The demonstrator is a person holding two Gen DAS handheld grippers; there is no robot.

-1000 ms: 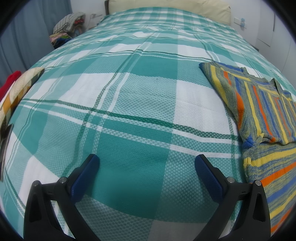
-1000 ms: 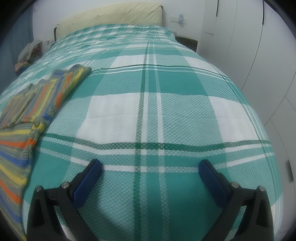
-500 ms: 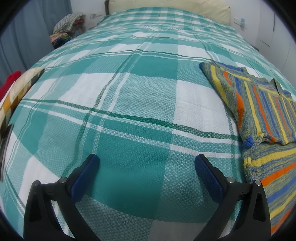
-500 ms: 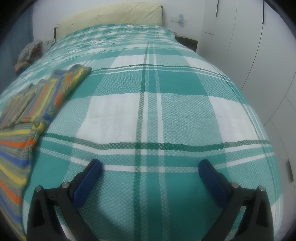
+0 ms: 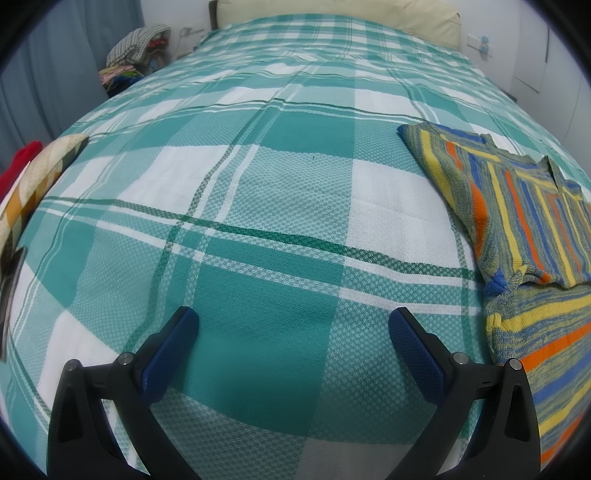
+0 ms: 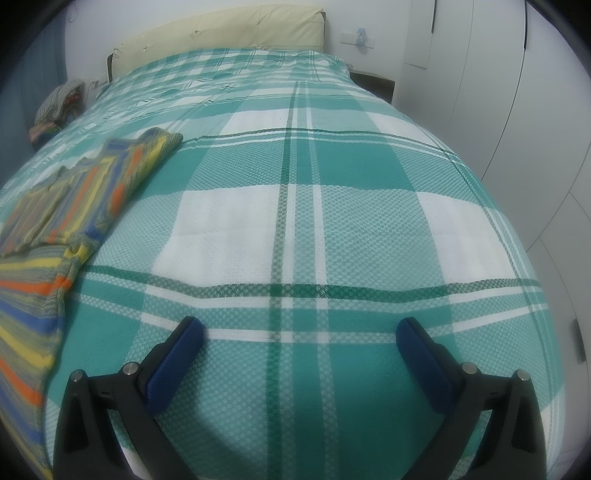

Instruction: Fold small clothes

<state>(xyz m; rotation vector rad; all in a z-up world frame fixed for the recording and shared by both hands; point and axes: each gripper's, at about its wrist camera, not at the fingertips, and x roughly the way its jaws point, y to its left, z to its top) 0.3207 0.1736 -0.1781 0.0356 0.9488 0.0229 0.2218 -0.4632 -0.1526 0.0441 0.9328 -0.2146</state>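
A small striped knit sweater (image 5: pixel 524 229) in yellow, blue, orange and grey lies flat on the teal plaid bed cover (image 5: pixel 258 184), at the right edge of the left wrist view. It also shows at the left edge of the right wrist view (image 6: pixel 74 206). My left gripper (image 5: pixel 293 325) is open and empty, hovering over the cover to the left of the sweater. My right gripper (image 6: pixel 299 332) is open and empty, over the cover (image 6: pixel 314 206) to the right of the sweater. Neither touches the sweater.
A cream headboard (image 6: pixel 221 33) stands at the far end of the bed. A pile of clothes (image 5: pixel 136 55) sits at the far left beside blue curtains. A checked cloth (image 5: pixel 33 188) and a red item (image 5: pixel 14 166) lie at the left edge. White wardrobe doors (image 6: pixel 517 110) stand on the right.
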